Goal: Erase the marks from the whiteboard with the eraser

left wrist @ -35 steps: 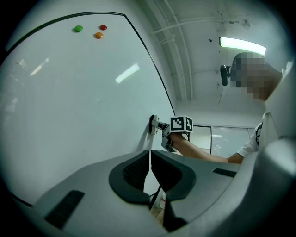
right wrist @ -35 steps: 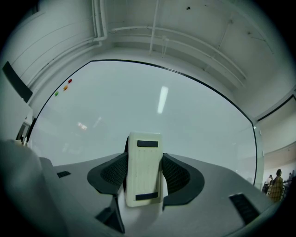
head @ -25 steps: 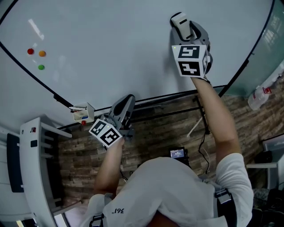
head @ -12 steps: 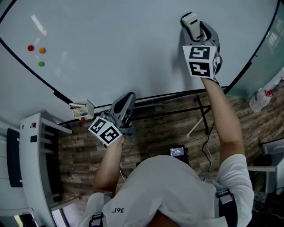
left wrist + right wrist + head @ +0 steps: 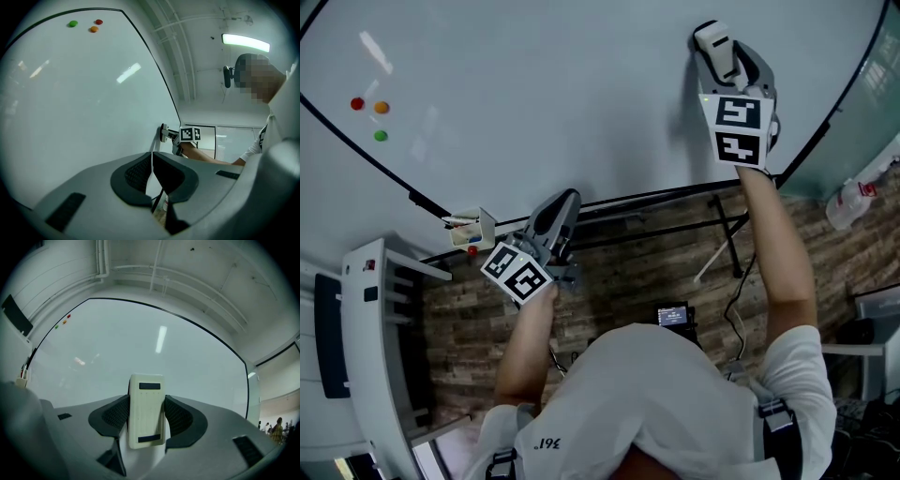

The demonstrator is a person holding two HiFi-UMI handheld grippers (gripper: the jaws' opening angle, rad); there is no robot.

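At upper right of the head view, presses the eraser, clamped in the right gripper, on a whiteboard showing no marks, so probably finished; hangs the left gripper closed and empty below centre.

White short-sleeved shirt; grey left gripper, right gripper; black-white marker cubes.

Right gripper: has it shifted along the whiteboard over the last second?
Yes. The right gripper, shut on the eraser, has slid rightward across the whiteboard, away from the coloured magnets and closer to the board's right edge.
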